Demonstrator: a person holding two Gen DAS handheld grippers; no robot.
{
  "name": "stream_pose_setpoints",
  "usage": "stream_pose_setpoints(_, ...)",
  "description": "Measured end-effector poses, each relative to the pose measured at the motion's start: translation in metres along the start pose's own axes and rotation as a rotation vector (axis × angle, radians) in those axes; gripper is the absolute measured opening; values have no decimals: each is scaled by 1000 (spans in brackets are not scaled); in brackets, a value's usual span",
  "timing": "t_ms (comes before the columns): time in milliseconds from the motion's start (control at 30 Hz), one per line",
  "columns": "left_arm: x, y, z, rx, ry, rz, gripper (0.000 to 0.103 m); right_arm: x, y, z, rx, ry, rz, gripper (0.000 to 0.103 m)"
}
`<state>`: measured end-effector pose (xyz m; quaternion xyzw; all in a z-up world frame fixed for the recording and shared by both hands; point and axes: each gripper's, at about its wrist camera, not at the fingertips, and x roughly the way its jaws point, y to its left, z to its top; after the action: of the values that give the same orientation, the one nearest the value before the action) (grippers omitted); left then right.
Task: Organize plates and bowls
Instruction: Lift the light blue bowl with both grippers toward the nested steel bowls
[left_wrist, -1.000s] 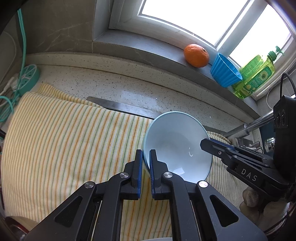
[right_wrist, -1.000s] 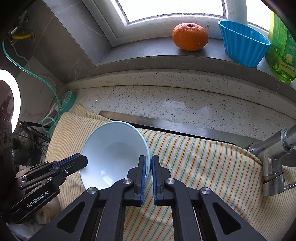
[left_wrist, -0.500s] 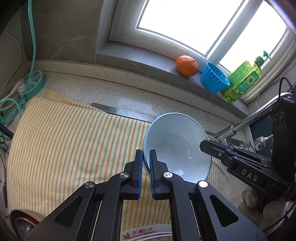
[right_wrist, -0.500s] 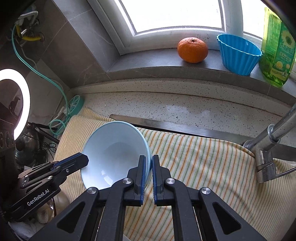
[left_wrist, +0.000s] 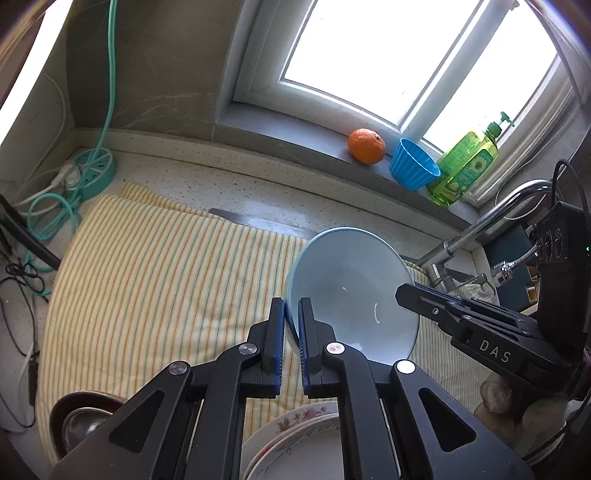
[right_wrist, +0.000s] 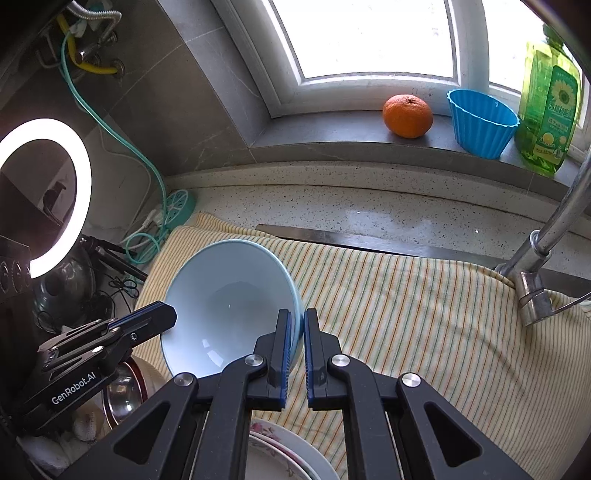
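Note:
A light blue bowl (left_wrist: 351, 291) is held in the air, tilted, above a yellow striped towel (left_wrist: 155, 280). My left gripper (left_wrist: 291, 310) is shut on its left rim. My right gripper (right_wrist: 297, 319) is shut on its right rim; the bowl also shows in the right wrist view (right_wrist: 229, 306). Each gripper shows in the other's view. Floral white plates (left_wrist: 295, 446) lie stacked below the grippers at the near edge, also in the right wrist view (right_wrist: 288, 454). A metal bowl inside a dark brown bowl (left_wrist: 79, 421) sits at the near left.
An orange (right_wrist: 407, 115), a blue fluted cup (right_wrist: 482, 123) and a green soap bottle (right_wrist: 548, 110) stand on the window sill. A chrome faucet (right_wrist: 543, 258) rises at the right. A teal power strip with cables (left_wrist: 92, 171) and a ring light (right_wrist: 44, 195) are at the left.
Both grippers have lifted the bowl upward and back from the counter. The towel looks farther away, and the plate stack and metal bowl have come into view below.

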<state>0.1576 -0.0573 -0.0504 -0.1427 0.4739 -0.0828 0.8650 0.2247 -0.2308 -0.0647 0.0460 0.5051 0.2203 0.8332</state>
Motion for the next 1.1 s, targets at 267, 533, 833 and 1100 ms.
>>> stream_pose_setpoints(267, -32, 25, -15, -16, -25, 2, 6, -10, 38, -18, -21, -9, 10, 6)
stream_pose_setpoints(533, -62, 56, -33, -37, -42, 17, 6, -17, 80, -33, -58, -11, 34, 7)
stream_pose_setpoints(833, -89, 90, -54, -79, -55, 41, 6, -12, 121, -51, -101, 13, 63, 7)
stream_pose_setpoints(1100, -106, 118, -72, -110, -53, 62, 6, 1, 154, -70, -139, 57, 81, 7)
